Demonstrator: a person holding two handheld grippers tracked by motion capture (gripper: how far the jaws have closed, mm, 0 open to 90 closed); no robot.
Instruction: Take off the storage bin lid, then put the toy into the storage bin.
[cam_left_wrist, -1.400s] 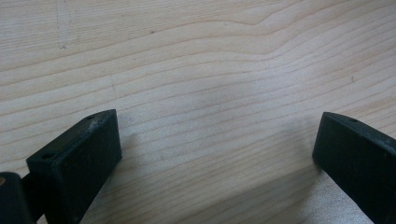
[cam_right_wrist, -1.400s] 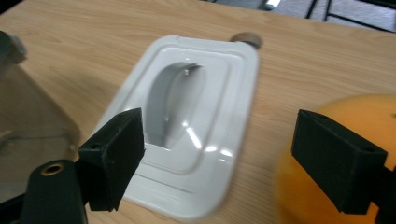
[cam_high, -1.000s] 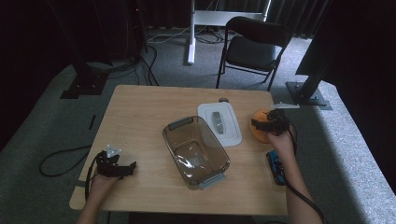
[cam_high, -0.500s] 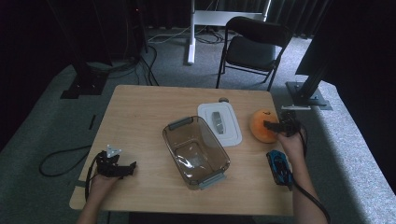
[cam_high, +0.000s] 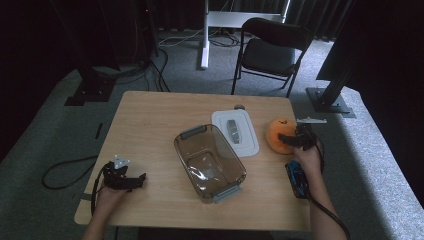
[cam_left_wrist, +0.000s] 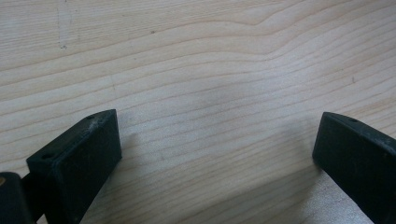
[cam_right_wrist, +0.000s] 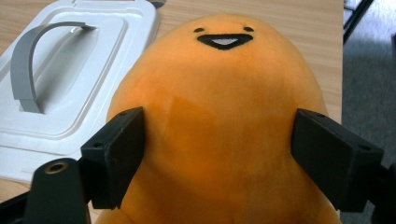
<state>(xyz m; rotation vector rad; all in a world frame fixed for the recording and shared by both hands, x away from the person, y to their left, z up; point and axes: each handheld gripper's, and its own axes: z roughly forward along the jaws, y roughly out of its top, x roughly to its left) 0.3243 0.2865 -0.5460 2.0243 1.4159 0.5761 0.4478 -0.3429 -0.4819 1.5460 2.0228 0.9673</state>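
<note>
Here, right gripper (cam_right_wrist: 217, 154), jaws apart astride the orange plush (cam_right_wrist: 219, 121) at centre frame, not yet clamped; container (cam_high: 210, 162) unfilled.

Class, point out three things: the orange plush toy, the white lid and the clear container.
orange plush toy (cam_right_wrist: 219, 121), right gripper view, its belly.
white lid (cam_high: 246, 140), high view, its flat right part.
clear container (cam_high: 210, 167), high view, its floor.

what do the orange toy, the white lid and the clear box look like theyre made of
Orange toy: looks like soft plush, matte and faintly fuzzy, with a black stitched-looking face. White lid: seems hard moulded plastic, smooth with stepped ridges and a grey handle. Clear box: probably transparent plastic, glossy with reflections, grey clips at both ends.
</note>
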